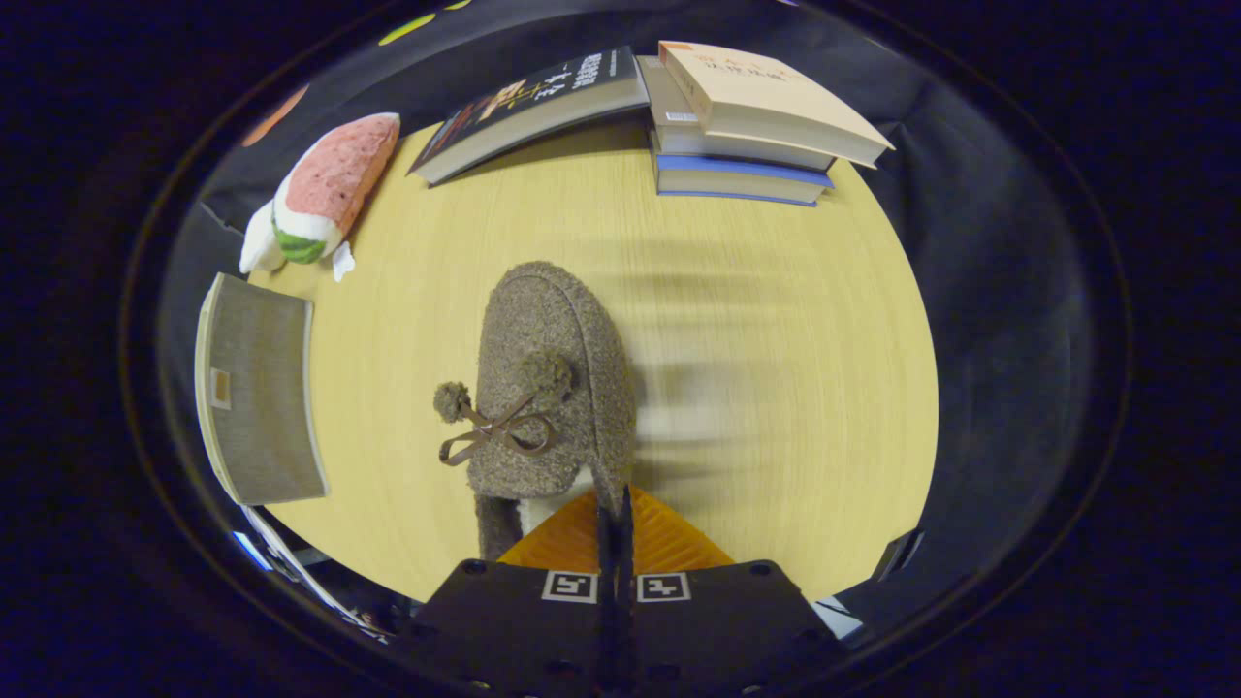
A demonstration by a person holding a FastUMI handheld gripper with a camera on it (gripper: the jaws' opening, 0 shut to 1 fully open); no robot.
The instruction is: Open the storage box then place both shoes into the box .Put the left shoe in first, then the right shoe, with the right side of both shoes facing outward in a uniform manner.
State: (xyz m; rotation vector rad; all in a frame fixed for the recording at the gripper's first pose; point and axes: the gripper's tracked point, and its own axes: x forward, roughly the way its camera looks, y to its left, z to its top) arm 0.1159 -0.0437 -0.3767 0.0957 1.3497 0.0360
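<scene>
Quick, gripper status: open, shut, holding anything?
Gripper: fingers closed together, pinching the rim of the brown fuzzy slipper at its opening.

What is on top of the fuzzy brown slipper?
On the slipper sit two pom-poms and a brown bow. The claw pinches its rim, so the inside is mostly hidden, apart from a pale lining.

The gripper camera looks steeply down along its closed fingers [614, 523]. It sits close above a fuzzy grey-brown slipper [553, 378] on the pale wooden table [776, 339].
</scene>
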